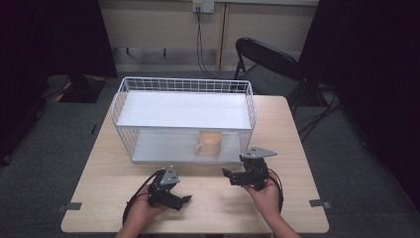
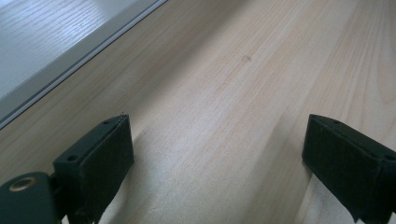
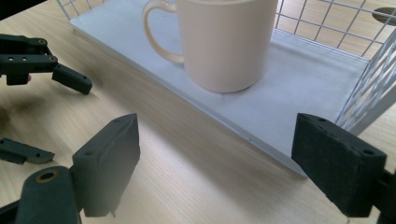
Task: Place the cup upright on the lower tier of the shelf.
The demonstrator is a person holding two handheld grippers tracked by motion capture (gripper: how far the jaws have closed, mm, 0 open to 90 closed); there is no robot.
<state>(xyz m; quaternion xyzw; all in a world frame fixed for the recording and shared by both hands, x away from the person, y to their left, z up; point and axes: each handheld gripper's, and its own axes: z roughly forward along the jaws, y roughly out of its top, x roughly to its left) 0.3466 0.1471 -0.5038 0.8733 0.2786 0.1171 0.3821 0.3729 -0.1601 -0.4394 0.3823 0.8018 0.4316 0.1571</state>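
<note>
Where the wire rack (image 1: 130,106) stands, cream mug (image 3: 226,42) upright on its lower shelf (image 3: 299,79), both grippers' jaws released, holding nothing.

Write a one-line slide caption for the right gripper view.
Open right gripper faces a cream mug on the wire rack's lower shelf.

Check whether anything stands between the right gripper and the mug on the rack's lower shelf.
Nothing visible does. The right gripper faces the mug across bare table and the shelf's open front edge.

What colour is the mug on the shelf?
The mug is a pale peach-cream, clearest in the right gripper view.
</note>
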